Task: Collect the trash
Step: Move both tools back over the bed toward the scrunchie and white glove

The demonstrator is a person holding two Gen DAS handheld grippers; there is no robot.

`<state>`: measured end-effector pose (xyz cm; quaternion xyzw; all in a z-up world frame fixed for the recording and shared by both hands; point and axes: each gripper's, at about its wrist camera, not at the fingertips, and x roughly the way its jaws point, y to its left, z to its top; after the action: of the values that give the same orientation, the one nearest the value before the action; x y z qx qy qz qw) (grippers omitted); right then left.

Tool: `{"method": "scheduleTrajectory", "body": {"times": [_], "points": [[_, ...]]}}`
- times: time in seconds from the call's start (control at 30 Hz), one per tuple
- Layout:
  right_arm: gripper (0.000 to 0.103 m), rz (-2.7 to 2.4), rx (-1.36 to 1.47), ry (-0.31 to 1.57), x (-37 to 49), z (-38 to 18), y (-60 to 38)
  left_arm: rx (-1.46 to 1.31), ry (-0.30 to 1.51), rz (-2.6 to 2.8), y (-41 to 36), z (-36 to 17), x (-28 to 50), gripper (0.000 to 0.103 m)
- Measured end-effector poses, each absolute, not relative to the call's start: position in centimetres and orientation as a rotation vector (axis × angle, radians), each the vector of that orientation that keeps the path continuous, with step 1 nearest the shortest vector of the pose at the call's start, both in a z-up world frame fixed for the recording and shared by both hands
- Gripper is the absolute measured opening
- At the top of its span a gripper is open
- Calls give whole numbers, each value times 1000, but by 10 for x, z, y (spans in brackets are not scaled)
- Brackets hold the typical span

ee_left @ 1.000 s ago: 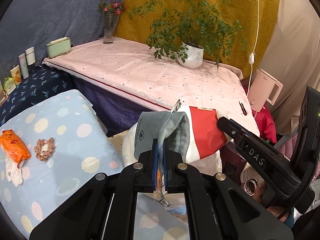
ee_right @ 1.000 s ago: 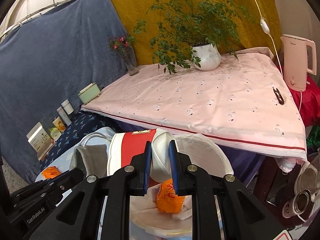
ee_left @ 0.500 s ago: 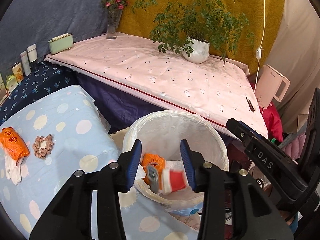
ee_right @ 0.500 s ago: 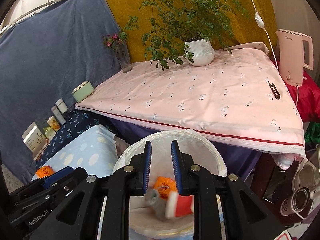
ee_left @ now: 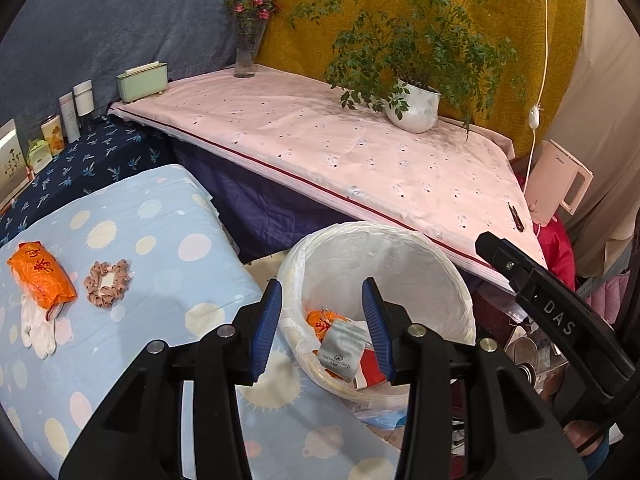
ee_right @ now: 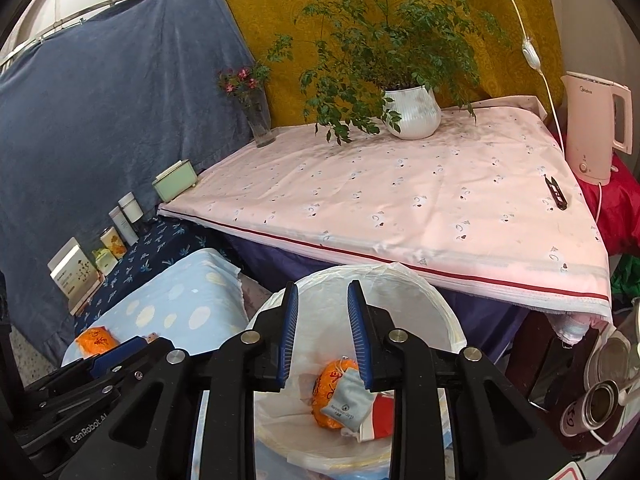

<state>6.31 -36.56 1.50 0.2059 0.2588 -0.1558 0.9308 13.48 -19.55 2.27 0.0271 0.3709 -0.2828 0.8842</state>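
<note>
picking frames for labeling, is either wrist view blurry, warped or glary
Left wrist view: sharp, strong fisheye bend with dark corners, mild sheen on the bin liner. Right wrist view: equally sharp, the pink table edge bows, no harsh glare, soft even light, faint shadow under the potted plant.

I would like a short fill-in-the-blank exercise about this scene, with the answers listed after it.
1. The grey pouch lies inside the ____.
2. Both the left gripper and the right gripper have ____ jaws with nothing between them.
3. On the blue dotted cloth, an orange packet lies beside a ____ scrunchie.
4. The potted plant stands on the ____ cloth.

Answers: bin; open; pink; pink
</note>
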Motion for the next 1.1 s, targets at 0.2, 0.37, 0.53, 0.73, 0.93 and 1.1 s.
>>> {"method": "scheduleTrajectory", "body": {"times": [0.2, 0.37, 0.53, 0.73, 0.93, 1.1], "points": [[26, -303, 402, 532, 65, 21, -352, 35, 769, -570, -181, 26, 137, 40], [26, -281, 382, 534, 69, 26, -338, 14, 765, -549, -164, 27, 140, 40], [26, -249, 354, 546, 78, 30, -317, -12, 771, -505, -140, 24, 145, 43], [29, -207, 323, 560, 91, 31, -288, -44, 773, -438, -101, 20, 156, 43], [31, -150, 275, 584, 111, 31, -249, -81, 781, -369, -55, 13, 168, 43], [35, -109, 244, 605, 128, 28, -217, -114, 790, -318, -19, 6, 178, 44]]}}
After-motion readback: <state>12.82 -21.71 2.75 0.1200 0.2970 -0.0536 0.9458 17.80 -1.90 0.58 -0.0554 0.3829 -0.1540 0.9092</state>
